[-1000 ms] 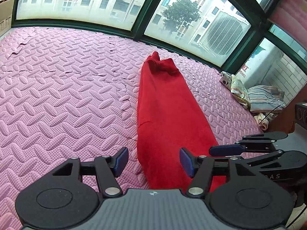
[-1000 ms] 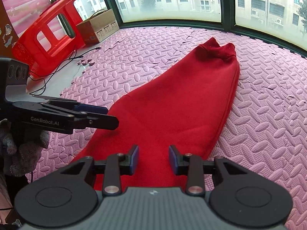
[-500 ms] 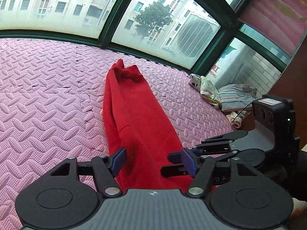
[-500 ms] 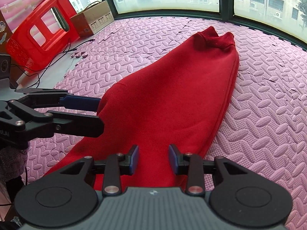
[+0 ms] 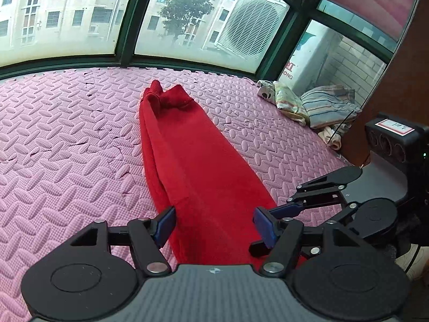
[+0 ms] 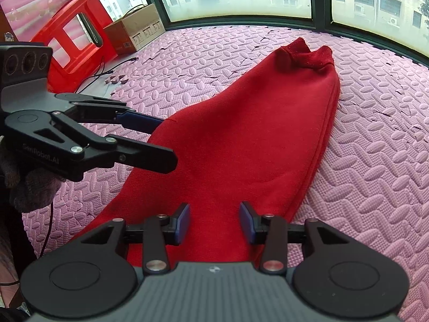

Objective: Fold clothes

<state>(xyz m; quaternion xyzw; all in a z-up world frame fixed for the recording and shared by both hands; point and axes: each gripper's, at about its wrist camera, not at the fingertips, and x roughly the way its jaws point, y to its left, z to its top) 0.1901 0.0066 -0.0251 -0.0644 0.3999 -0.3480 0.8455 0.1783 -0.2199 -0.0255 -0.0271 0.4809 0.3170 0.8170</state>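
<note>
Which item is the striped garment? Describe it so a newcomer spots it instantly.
Start at the pink foam mat under the windows and follow it to the corner by the white brick wall. A small clothes pile lies there; the striped garment is its blue-grey, thin-striped piece, unlike the long red garment mid-mat.

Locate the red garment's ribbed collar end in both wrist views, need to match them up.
Left wrist: collar end upper centre, at the far tip of the red garment, near the window frame.
Right wrist: collar end upper right of centre, again the garment's far tip.
Shared landmark: the pink foam mat under the garment, running up to the green window frame.
</note>
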